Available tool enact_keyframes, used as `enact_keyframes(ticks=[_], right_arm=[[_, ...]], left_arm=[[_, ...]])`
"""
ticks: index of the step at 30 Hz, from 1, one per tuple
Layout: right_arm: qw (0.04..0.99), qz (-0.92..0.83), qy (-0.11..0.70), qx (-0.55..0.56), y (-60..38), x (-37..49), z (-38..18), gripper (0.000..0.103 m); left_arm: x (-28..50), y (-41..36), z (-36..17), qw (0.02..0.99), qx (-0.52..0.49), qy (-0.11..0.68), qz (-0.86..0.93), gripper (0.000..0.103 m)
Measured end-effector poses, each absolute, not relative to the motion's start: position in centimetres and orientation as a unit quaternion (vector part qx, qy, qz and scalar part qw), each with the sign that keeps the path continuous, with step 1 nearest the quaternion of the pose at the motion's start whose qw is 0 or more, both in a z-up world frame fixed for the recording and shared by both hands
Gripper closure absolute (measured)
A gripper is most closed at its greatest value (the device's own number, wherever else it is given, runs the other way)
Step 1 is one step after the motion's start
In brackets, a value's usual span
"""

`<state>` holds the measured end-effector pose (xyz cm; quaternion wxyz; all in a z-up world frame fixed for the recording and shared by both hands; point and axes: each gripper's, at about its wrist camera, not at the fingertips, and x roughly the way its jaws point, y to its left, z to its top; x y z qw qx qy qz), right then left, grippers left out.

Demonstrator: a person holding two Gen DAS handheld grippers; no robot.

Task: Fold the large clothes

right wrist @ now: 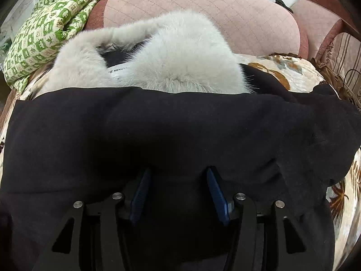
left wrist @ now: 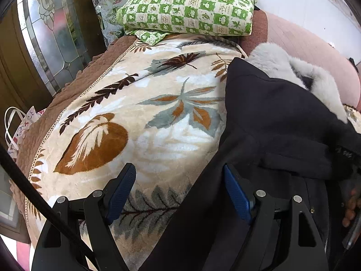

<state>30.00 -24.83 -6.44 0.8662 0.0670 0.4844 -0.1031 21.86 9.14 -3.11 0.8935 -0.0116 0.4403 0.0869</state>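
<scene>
Tongs of both hands – left tongs (left wrist: 180, 192) and right tongs (right wrist: 177, 188) – gape apart over a black fur-collared coat (right wrist: 158, 126), spread on a leaf-print blanket (left wrist: 126, 117) for folding.

black coat (right wrist: 158, 131), grey fur collar (right wrist: 180, 52)

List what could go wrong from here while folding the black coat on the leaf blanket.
1. The grey fur collar is bulky; a fold over it would likely bulge or spring open.
2. The right gripper has its jaws open with black coat draped over them, so cloth may snag.
3. The left gripper straddles the coat's edge and the leaf blanket; closing might pinch both.
</scene>
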Motion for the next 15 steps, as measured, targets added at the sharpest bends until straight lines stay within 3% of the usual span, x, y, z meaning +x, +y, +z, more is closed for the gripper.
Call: enact_keyframes(ticks=[10, 12, 15], right_arm=[[0.866, -0.101, 0.482, 0.089, -29.4, 26.4, -5.7, 0.050], [0.863, -0.088, 0.480, 0.132, -31.5, 25.3, -5.2, 0.071], [0.861, -0.063, 0.475, 0.172, -33.7, 23.5, -4.1, 0.084]], left_arm=[[22.4, 7.5, -5.3, 0.881, 0.021, 0.464, 0.089, 0.025], [22.5, 7.6, -5.3, 0.880, 0.018, 0.466, 0.090, 0.025], [22.5, 7.5, -5.6, 0.878, 0.018, 0.468, 0.093, 0.025]])
